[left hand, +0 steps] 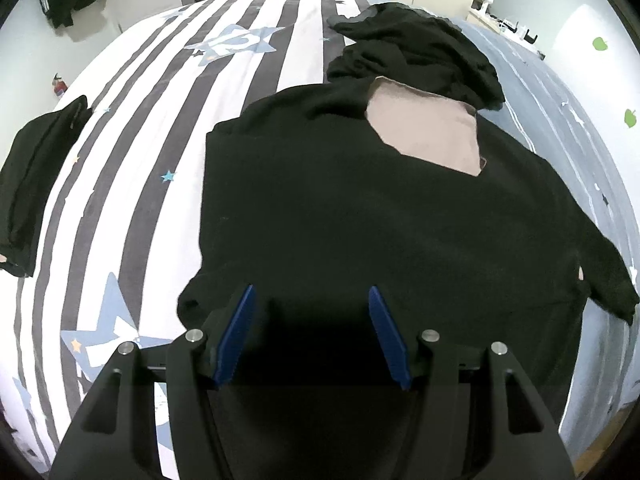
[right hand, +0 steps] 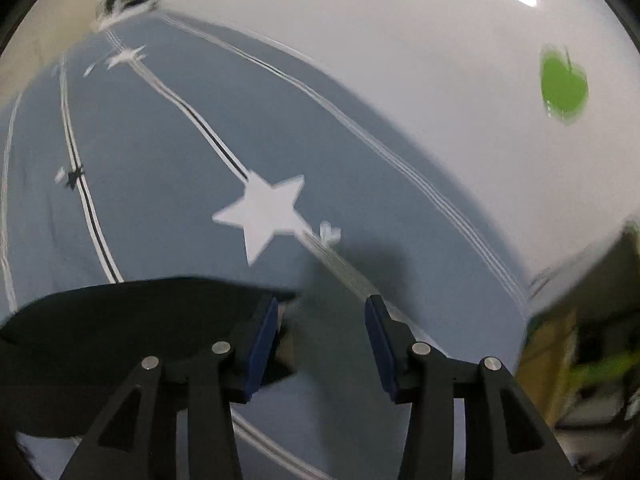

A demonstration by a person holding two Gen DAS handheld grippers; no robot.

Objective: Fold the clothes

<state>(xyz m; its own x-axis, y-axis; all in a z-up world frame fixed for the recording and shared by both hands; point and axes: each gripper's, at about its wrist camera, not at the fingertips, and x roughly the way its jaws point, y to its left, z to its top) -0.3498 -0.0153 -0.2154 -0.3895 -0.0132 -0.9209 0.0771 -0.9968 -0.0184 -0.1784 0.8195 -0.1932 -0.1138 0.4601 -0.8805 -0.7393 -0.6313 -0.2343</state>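
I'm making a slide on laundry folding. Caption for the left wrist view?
Open left hand-held gripper above a black top spread on a striped bedspread.

My left gripper (left hand: 311, 300) had matt black plastic arms, blue rubbery-looking pads and shiny metal pins; black garment (left hand: 360, 220) looked soft matt cloth, striped bedsheet (left hand: 140, 128) smooth printed fabric.

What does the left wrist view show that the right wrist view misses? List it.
Left only: the black top spread flat, a beige cloth, a crumpled black pile, a folded black garment, striped bedding. Right only: a large white star on the blue sheet. Both: open claws, green wall stickers, black fabric.
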